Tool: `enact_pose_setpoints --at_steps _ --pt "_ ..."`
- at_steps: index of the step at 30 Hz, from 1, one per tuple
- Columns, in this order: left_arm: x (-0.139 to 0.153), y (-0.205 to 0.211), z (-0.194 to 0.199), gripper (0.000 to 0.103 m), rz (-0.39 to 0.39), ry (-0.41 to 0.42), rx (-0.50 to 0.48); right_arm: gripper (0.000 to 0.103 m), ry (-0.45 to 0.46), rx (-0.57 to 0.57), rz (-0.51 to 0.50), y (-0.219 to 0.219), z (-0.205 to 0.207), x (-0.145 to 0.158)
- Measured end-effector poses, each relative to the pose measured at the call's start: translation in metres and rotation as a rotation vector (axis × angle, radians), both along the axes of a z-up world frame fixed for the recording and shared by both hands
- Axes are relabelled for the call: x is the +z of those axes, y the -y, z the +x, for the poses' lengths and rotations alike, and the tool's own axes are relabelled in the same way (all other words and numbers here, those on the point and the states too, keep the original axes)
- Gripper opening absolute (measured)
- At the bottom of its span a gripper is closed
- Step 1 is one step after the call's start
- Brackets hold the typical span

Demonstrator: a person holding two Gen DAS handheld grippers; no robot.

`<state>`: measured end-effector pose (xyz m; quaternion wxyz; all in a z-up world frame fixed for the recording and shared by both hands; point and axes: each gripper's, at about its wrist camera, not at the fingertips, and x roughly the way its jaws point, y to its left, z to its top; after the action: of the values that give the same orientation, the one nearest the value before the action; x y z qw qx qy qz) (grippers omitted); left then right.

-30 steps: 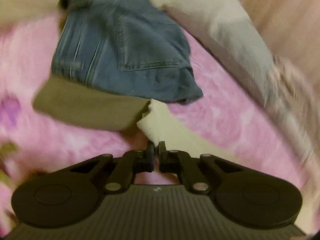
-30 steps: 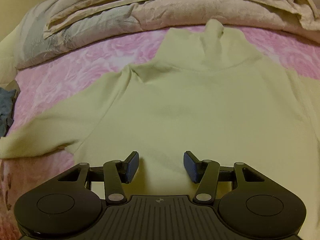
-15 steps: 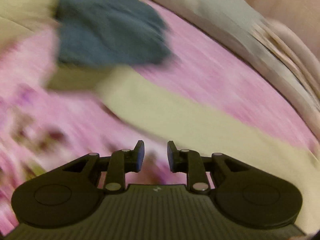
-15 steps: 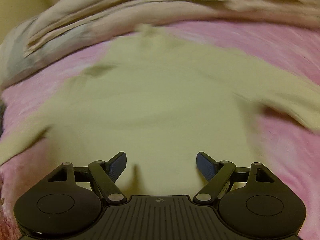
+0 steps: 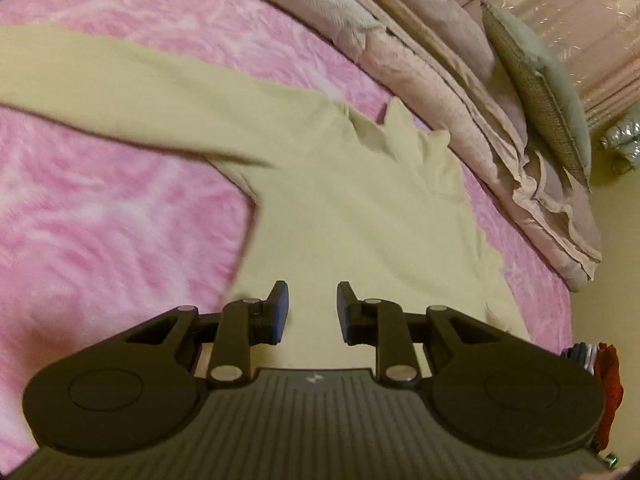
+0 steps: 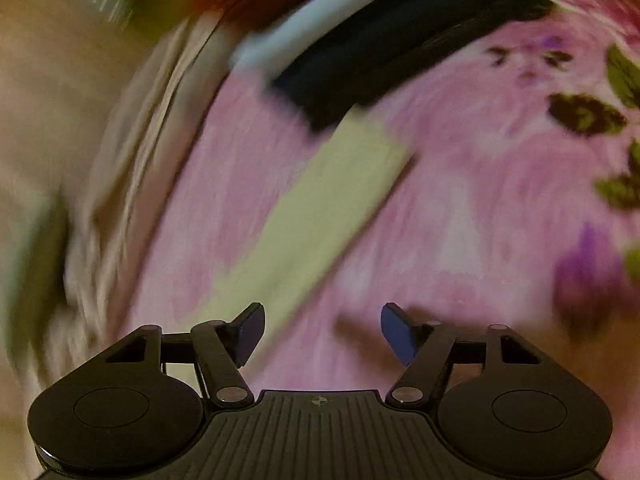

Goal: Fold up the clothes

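My left gripper [image 5: 308, 307] hangs over the lower body of the pale yellow sweater [image 5: 360, 216], its blue-padded fingers [image 5: 280, 308] spread apart with nothing between them. The sweater lies flat on the pink blanket [image 5: 104, 216], its high collar pointing toward the folded beige bedding [image 5: 440, 92] along the far edge and one sleeve stretched straight out to the left. A grey-green cushion [image 5: 548, 96] leans against that bedding. My right gripper [image 6: 322, 332] has its fingers spread wide too, holding nothing, above the pink blanket where the other sleeve [image 6: 320, 216] runs diagonally away from me. That view is badly smeared, so I can only say the sleeve's end seems to reach a stack of dark, white and red clothes [image 6: 384, 40], and I can't tell whether they touch.
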<state>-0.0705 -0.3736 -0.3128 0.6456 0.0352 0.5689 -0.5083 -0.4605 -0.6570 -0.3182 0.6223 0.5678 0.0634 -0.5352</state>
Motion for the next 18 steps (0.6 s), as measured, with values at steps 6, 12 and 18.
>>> enact_pose_setpoints --at_steps 6,12,18 --pt "-0.003 0.012 -0.020 0.022 0.037 0.021 0.012 0.025 0.086 -0.164 0.033 0.057 -0.035 -0.030" --pt "0.000 0.020 -0.023 0.022 0.040 0.085 -0.013 0.002 -0.226 -0.048 -0.057 0.062 -0.023 -0.002" --pt "-0.005 0.035 -0.006 0.022 0.068 0.159 -0.065 0.061 -0.399 0.027 -0.027 0.061 -0.008 0.008"
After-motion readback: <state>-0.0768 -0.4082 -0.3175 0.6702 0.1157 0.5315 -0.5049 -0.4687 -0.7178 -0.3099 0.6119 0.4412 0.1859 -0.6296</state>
